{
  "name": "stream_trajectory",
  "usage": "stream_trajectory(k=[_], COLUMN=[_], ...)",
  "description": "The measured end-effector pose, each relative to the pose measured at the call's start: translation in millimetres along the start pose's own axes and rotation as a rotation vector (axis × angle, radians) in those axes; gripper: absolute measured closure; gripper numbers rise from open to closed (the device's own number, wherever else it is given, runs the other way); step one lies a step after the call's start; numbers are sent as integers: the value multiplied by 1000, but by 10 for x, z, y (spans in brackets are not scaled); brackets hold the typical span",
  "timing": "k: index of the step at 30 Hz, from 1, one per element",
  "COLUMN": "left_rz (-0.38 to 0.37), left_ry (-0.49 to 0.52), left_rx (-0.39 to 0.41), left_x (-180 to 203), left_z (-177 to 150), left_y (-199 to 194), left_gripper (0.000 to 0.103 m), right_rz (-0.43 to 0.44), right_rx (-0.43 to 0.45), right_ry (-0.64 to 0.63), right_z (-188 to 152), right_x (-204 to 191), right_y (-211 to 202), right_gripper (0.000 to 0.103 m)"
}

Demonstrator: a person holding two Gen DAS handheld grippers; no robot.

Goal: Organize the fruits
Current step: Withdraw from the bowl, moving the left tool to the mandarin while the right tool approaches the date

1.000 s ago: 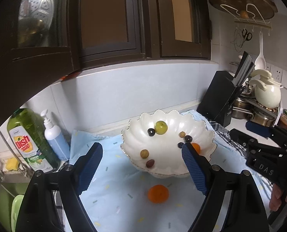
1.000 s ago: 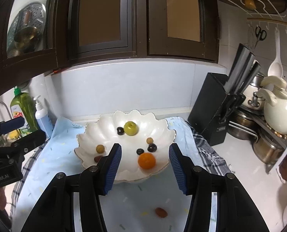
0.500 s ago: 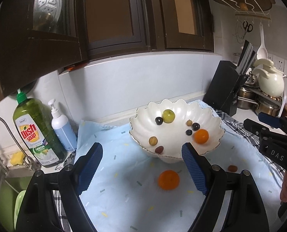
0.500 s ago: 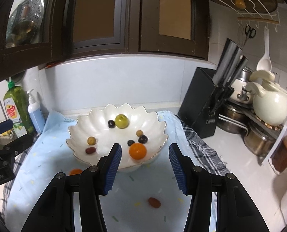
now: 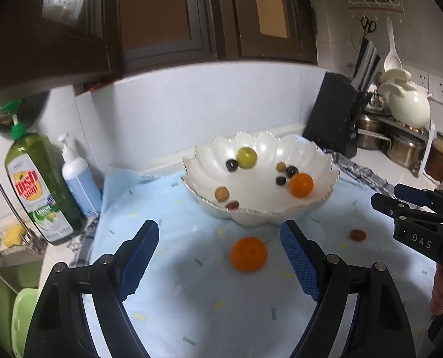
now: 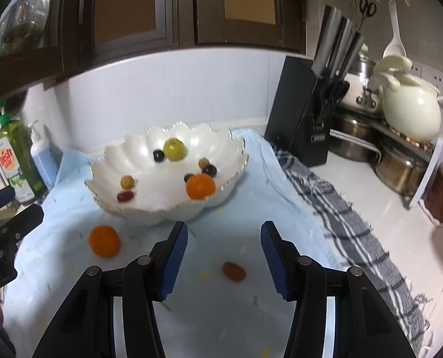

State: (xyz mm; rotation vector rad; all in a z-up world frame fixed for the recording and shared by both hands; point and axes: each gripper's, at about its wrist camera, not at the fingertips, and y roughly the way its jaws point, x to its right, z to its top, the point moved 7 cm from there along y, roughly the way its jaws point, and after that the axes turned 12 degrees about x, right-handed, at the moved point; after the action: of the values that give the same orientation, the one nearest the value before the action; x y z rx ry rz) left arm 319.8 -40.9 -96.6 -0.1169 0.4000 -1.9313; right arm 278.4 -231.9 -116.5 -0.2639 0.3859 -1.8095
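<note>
Pulling back, view by view.

Left wrist: left gripper [image 5: 220, 256] has backed off from the scalloped bowl [image 5: 323, 161] over the last second; earlier the bowl sat between the blue pads, now it lies beyond them and the loose orange [image 5: 248, 254] on the blue cloth [image 5: 161, 197] sits between the jaws, toward the right pad. Jaws spread wide, holding nothing. The small red fruit [image 5: 358, 234] is now in view too, on the cloth right of the orange, near the right gripper's black body at the frame edge. Inside the bowl: a second orange [image 5: 301, 184], a green fruit [image 5: 247, 157] and several small dark and tan fruits. Dish soap bottle [image 5: 39, 188] stands at the left on the desk.

Right wrist: right gripper [image 6: 224, 255] has retreated likewise; a second ago its pads framed the bowl's orange, now the bowl [image 6: 236, 149] sits ahead of the tips and the small red fruit [image 6: 234, 271] lies between the jaws, just below tip level. Jaws wide apart, empty. Loose orange [image 6: 104, 241] off to the left on the cloth. Knife block [image 6: 299, 113] stands behind, to the right.

Meaning: likely both grippers are lining up on the two fruits left outside the bowl. Neither touched yet. Task looks near done, two picks left.
</note>
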Motion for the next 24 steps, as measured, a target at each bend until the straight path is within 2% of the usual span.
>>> stream_trajectory(k=[12, 19, 24], left_rz=[-41, -70, -91], left_ry=[0, -1, 1], left_rx=[-100, -161, -196], left_x=[110, 168, 218], left_z=[-368, -484, -540], left_y=[281, 514, 651], left_gripper=[20, 26, 28], right_rz=[9, 19, 18], right_rx=[-104, -159, -193], right_ry=[6, 18, 38], right_z=[-332, -420, -468], right_x=[29, 34, 64], right_y=[224, 371, 476], right_gripper=[51, 52, 58])
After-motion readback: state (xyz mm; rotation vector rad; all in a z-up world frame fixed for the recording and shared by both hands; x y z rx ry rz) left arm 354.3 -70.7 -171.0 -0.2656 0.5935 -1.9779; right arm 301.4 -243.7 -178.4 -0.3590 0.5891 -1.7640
